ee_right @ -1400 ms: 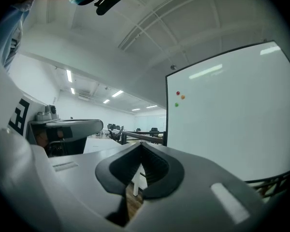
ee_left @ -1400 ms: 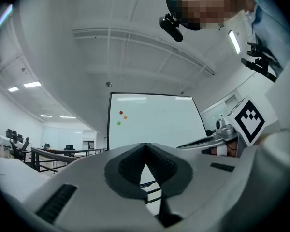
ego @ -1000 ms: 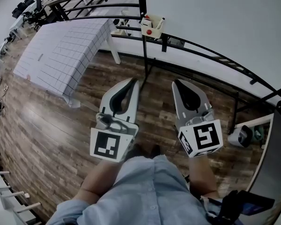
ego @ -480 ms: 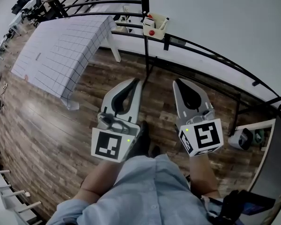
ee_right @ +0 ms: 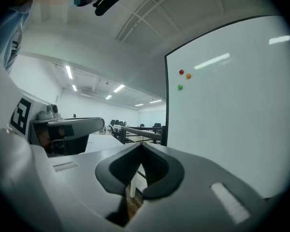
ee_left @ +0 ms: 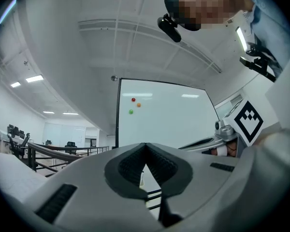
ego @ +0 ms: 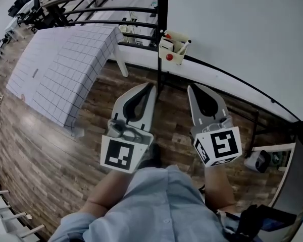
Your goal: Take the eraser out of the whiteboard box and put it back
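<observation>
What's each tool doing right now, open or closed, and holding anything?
Left tool: closed, holding nothing.
Right tool: closed, holding nothing.

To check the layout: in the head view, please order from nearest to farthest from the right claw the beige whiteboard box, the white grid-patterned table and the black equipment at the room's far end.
1. Beige whiteboard box, just ahead of the right claw.
2. White grid-patterned table, off to the left.
3. Black equipment, far upper left.
</observation>
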Demonstrator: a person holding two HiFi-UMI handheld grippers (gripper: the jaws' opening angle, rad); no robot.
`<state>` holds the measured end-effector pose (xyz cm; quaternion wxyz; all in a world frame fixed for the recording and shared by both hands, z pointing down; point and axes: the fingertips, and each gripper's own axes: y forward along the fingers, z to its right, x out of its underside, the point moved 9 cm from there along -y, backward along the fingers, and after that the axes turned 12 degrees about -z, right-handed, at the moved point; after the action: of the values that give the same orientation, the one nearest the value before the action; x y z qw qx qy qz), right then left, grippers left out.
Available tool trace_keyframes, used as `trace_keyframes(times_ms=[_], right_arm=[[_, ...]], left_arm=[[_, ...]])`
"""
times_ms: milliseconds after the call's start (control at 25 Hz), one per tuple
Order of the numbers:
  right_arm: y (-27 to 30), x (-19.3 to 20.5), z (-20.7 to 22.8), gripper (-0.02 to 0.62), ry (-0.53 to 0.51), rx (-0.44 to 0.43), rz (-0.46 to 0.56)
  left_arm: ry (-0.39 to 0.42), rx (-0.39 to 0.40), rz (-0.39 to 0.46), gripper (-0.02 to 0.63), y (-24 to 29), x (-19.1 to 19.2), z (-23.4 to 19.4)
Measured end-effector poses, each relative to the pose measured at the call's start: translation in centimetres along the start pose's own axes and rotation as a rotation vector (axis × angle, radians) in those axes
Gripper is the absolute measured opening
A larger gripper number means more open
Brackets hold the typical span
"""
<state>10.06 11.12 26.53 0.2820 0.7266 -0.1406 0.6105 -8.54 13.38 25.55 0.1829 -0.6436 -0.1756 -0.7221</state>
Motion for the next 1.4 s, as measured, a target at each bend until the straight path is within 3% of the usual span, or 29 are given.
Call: trace_keyframes(times_ms=[320,960,1400], right_arm=[[5.3,-1.7,1.6,0.002,-0.026,0.042,0.001],[11.0,-1.6,5.1,0.002,0.003,0.047,-0.028],[16.6,-1.7,9.2,0.005,-0.043,-0.085,-0.034]], left_arm=[[-0.024,0.037,0.012,-0.002,4.5,0.8,-4.5],[-0.029,0.050,-0.021,-0.002,10.4,1.8,-7.9],[-0.004,-0.002,-0.044,-0.002,17.3,1.7,-9.3]])
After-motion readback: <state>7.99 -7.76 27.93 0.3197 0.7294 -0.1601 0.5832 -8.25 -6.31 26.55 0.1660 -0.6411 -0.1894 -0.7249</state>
